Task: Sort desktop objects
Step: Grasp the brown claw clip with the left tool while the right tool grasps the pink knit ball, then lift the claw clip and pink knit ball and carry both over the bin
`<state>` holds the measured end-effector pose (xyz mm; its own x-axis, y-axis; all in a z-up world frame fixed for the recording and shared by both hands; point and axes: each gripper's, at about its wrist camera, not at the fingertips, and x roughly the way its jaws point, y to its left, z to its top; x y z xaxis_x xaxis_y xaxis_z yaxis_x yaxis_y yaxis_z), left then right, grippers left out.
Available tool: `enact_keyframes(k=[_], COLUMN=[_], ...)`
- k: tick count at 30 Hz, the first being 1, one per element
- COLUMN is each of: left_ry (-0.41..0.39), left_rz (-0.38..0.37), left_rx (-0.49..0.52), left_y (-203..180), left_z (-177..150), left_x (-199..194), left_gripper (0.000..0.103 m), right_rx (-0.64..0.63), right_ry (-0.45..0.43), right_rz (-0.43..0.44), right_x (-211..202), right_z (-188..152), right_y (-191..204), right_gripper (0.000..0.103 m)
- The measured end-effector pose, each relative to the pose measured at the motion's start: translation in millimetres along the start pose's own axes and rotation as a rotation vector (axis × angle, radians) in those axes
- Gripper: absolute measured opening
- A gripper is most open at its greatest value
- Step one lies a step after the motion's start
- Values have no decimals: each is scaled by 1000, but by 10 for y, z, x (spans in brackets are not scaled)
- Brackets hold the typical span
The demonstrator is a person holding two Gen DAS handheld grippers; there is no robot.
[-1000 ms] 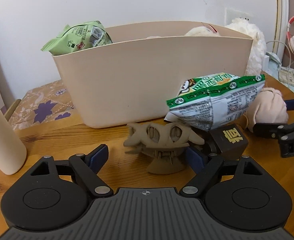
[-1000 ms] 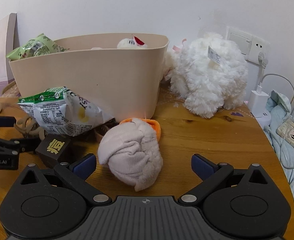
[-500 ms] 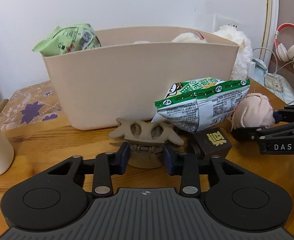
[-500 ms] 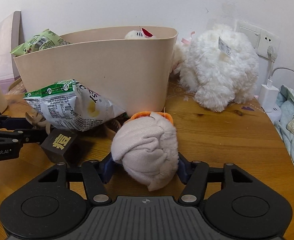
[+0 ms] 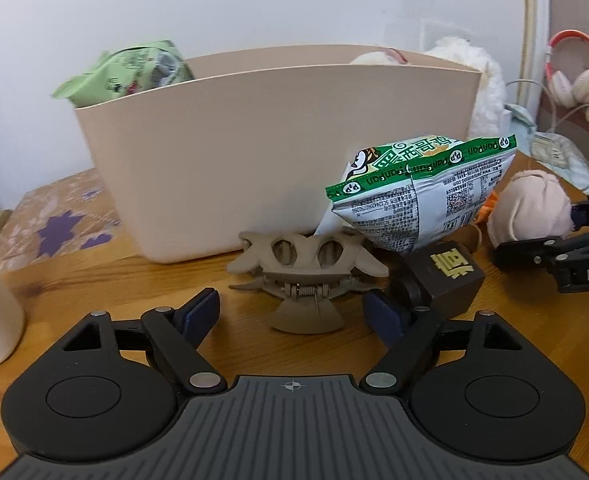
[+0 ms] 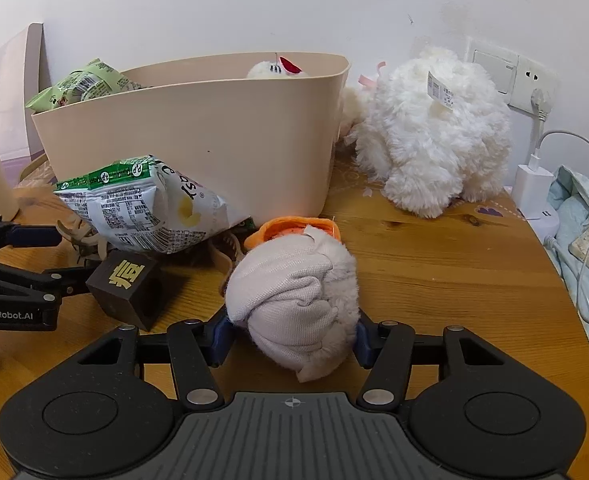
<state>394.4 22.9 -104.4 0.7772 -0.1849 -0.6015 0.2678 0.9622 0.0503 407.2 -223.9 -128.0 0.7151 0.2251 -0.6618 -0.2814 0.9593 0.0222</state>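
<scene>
The wooden table (image 6: 446,280) carries a beige bin (image 6: 214,148), hair clip (image 5: 306,280), dark block (image 6: 128,286) and white plush (image 6: 430,136).

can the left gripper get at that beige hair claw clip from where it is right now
Probably yes. The left gripper has just reopened, and the hair claw clip lies on the table between its spread fingers with nothing in front of it. The dark wooden cube crowds the right finger, so closing might nudge it.

It was a home, likely a bedroom. A plush toy (image 6: 434,132), headphones (image 5: 570,68) and bedding (image 6: 582,208) flanked the wooden bench (image 6: 454,280).
</scene>
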Motion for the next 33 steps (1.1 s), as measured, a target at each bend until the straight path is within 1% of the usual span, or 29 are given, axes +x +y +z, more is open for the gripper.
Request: enact_keyframes(k=[5,9,10,12,13,15,23,33], left_ry=[3,0,-2,-9,-16,-17,-18,-54], left_rz=[-72,-101,-109,-130,-129,-149,-166,-153], left_rx=[-10,23,28,38,41,30,44,21], left_y=[-9,-68,-81,-75,-88,-71,-113,-24], left_z=[47,85,91,88,87,83,47,-8], left_x=[71,116,124,154,145,160,119,-74], left_gripper=[85,85,82,69,66,66,65,65], right_rx=[1,1,1,2,1,3,10,20], right_ry=[-1,-5,-6,-6,-5,-6,-6,-29], right_rz=[-2,-9,-9,-11,-11,-12,-15,-19], right_x=[5,-1,-2,-5,-7,-17,-69,-225], right_z=[-3,-11,-11,-13,-15,-21,-54,-56], right_y=[-13,-6,-5,-3,-4,-10,-58,-86], right_gripper=[55,55,54,54,54,54,54,53])
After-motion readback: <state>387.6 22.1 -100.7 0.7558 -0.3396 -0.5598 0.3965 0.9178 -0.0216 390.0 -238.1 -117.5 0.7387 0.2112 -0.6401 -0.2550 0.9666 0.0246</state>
